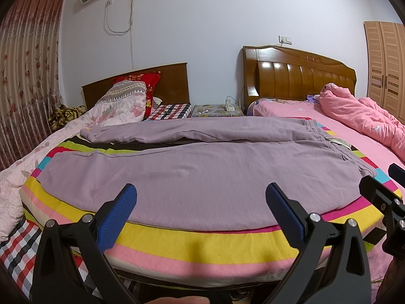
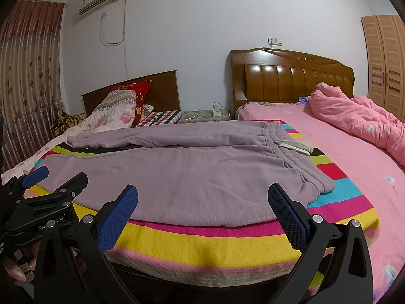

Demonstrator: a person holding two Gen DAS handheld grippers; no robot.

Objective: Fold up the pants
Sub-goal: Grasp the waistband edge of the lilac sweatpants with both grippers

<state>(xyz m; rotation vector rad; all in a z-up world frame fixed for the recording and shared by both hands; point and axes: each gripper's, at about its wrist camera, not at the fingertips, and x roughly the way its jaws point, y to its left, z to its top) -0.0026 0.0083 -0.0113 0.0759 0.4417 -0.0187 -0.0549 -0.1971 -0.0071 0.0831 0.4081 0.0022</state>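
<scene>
Lilac sweatpants (image 1: 192,162) lie spread flat on a striped blanket (image 1: 202,235), waistband to the right, the two legs reaching left with a gap between them. They also show in the right wrist view (image 2: 187,167). My left gripper (image 1: 201,197) is open and empty, held just before the near edge of the pants. My right gripper (image 2: 202,197) is open and empty, near the same edge, further right by the waistband (image 2: 311,174). Each gripper shows at the edge of the other's view, the right gripper (image 1: 379,190) and the left gripper (image 2: 53,179).
The striped blanket covers a raised surface between two beds. A pink quilt (image 2: 359,121) lies heaped on the right bed. Pillows (image 1: 126,101) and a floral quilt lie on the left bed. A nightstand (image 1: 215,110) stands behind. A beige cloth piece (image 2: 293,147) lies by the waistband.
</scene>
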